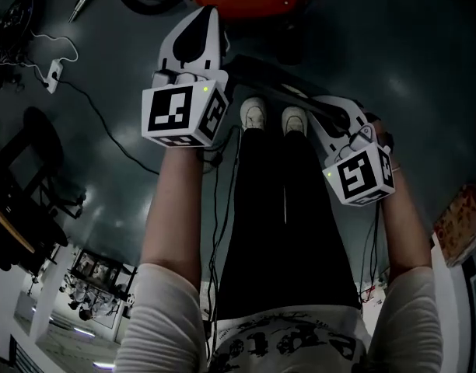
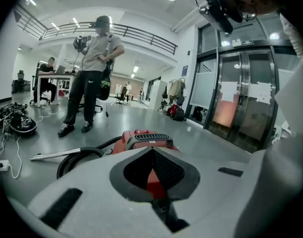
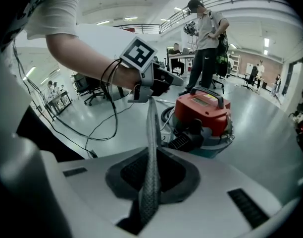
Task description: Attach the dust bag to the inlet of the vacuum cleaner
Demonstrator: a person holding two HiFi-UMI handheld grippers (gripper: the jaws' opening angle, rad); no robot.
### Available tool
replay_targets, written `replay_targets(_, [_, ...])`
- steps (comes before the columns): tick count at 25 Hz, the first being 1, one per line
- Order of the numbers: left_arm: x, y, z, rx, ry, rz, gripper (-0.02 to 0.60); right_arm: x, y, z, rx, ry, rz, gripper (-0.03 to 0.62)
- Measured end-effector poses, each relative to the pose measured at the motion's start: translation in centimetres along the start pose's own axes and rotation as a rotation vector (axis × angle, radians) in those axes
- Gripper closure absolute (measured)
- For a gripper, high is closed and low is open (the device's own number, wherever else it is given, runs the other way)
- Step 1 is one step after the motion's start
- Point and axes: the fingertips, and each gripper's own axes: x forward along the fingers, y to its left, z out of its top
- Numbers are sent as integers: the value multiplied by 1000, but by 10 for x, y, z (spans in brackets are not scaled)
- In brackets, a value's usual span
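Both tongs closed, nothing held.
Left tongs (image 1: 209, 15) and right tongs (image 3: 151, 113): jaws together. Red vacuum cleaner (image 3: 203, 110) stands on the floor (image 3: 270, 118) ahead of both.

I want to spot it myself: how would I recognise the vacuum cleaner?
Look at the grey floor near the standing person. The vacuum cleaner sits there, low and squat. Its red body, black handle on top and black hose coiled beside it set it apart.
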Motion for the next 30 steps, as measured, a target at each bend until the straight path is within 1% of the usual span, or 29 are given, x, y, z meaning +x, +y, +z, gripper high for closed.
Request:
replay_targets(3, [21,-15,-16,78,44,-42,580,10,-1,-17,-31,15,3,569])
replay_targets(5, [29,-25,-18,153,47,-82,580,14,-2,-23,-68,20,-2,569])
replay_targets(6, [33,-26,-19,176,46,-103,580,20,-4,-25,-83,20,-5,569])
replay_targets(7, [38,-25,-22,181,50,-118,580,27,-6,-26,-94,19,-6,569])
replay_targets(10, [46,-20,-27,151,50,-132,580,42,-15,-30,-113,25,-11,569])
replay_targets(12, [47,-30,-25,148,52,-163,580,41,-19,-34,-135,29,-26,569])
replay_targets(13, [48,-36,-24,155,61,-182,580,40,-21,-35,-148,28,-39,569])
replay_targets(15, [52,-44,-27,196,88,-200,580,39,-25,-37,-161,31,-64,569])
replay_targets(17, [54,-44,-29,228,92,-198,580,39,-30,-38,-162,30,-81,569])
replay_targets(23, [55,-38,-25,192,63,-171,580,42,-40,-34,-207,24,-111,569])
replay_targets(26, [54,-37,-24,191,60,-175,580,44,-45,-31,-218,23,-136,569])
replay_targets(30, [55,-37,-26,186,66,-192,580,46,-48,-33,-212,25,-122,568])
